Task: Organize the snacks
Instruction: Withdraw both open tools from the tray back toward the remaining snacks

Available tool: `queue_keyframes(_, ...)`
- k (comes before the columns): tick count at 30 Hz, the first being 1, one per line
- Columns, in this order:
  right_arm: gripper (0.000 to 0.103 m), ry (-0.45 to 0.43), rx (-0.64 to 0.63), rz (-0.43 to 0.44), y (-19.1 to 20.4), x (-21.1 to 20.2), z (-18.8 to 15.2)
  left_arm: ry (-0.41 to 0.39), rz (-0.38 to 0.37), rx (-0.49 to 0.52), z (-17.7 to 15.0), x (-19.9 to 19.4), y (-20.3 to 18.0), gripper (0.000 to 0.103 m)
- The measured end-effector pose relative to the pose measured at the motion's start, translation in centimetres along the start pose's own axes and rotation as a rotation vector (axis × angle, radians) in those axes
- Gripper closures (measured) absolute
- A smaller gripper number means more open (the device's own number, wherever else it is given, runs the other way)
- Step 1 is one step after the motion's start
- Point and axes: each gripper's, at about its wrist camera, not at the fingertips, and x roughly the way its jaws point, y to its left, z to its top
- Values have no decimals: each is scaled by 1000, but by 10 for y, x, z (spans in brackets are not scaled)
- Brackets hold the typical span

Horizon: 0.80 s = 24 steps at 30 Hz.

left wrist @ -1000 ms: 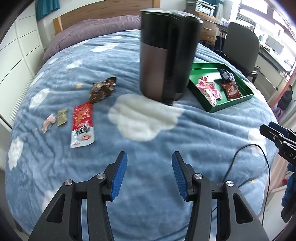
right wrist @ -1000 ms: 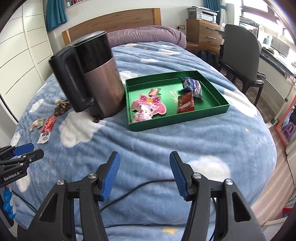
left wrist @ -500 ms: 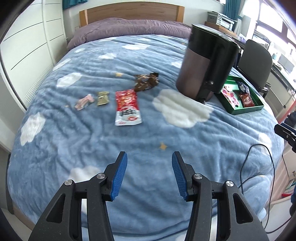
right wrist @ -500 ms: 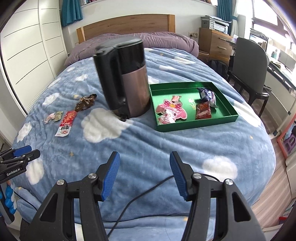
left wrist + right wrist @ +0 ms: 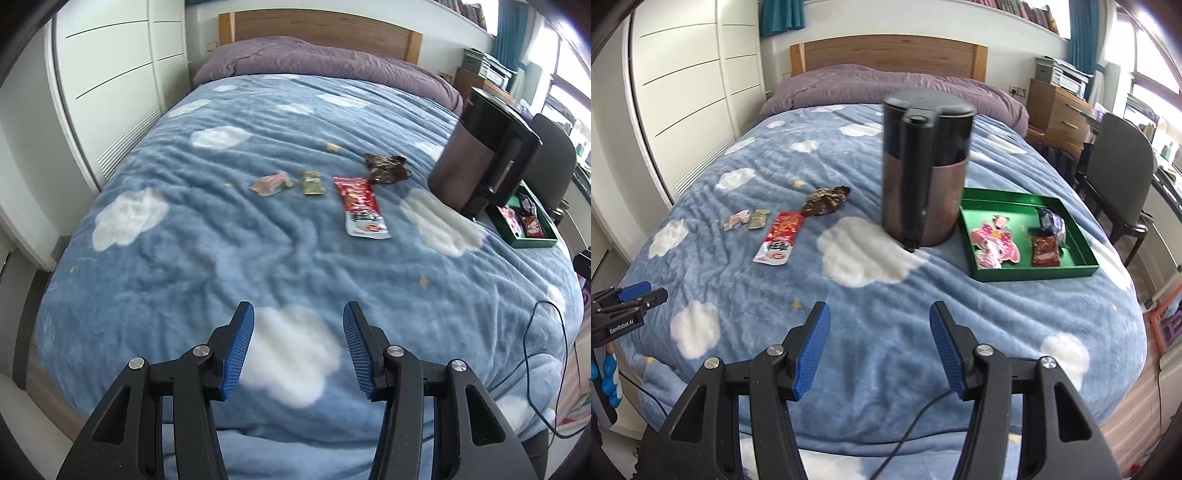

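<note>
Bedding, a blue cloud blanket [image 5: 886,295], carries a tall kettle [image 5: 925,170] that separates the green tray [image 5: 1034,275] from four loose snacks, the red packet [image 5: 362,210] biggest. Both the left gripper [image 5: 298,345] and right gripper [image 5: 880,347] hover empty, jaws apart, likely ready to collect strays for the tray.

Bed [image 5: 886,295] has a blue cloud blanket, purple duvet [image 5: 886,81] at the wooden headboard [image 5: 886,55]. Black/bronze kettle [image 5: 923,173] upright mid-bed. White wardrobe [image 5: 694,92] on the left, black chair [image 5: 1119,173] and wooden drawers [image 5: 1056,110] on the right. Black cable [image 5: 554,369] trails over the blanket edge.
</note>
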Motion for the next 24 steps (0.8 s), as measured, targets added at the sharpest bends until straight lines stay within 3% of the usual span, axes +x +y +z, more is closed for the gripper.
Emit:
queue_keyframes(6,14,0,-36,37,30,2,7,-1,28,-43,-3,-2,34,59)
queue_keyframes(14,14,47,-53,84,64,34,18,16,19,-72,5,19,67,59)
queue_keyframes(24,14,141,-80,170,107,108,33,28,-13,-2,59,70,74,58)
